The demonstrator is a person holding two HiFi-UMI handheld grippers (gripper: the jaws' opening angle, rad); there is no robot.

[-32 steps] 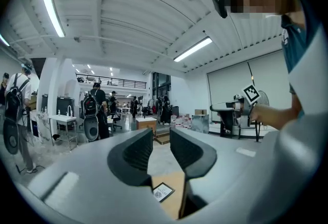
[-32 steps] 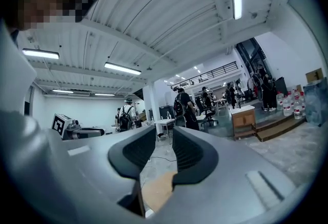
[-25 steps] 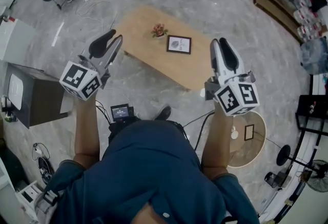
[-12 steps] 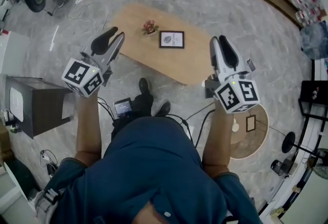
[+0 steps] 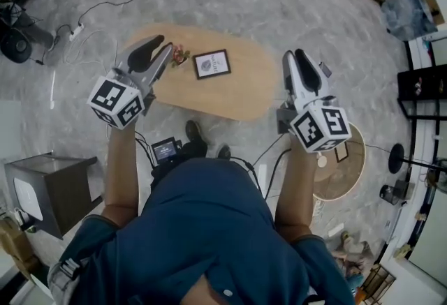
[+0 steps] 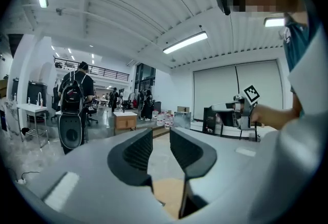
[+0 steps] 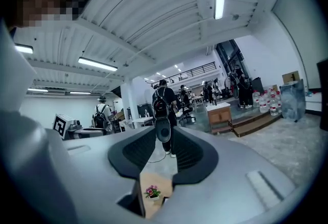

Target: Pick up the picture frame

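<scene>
We hold both grippers in the air at the near side of the tabletop (image 5: 241,94), and the picture frame (image 5: 211,64) lies flat on it, untouched.

The tabletop is a long oval of pale wood with a rounded edge, and open grey marbled floor (image 5: 279,3) runs round it on every side. Cables (image 5: 77,31) trail off its left end and a round side table (image 5: 347,181) stands off its near right end. The frame, a thin dark border round a white mat, lies near the tabletop's middle, with a small pot of pink flowers (image 5: 180,55) just beside it. The left gripper (image 5: 162,44) hangs at the tabletop's left end and the right gripper (image 5: 294,54) at its right end. Each one's dark ribbed fingers stand a narrow gap apart, holding nothing.
</scene>
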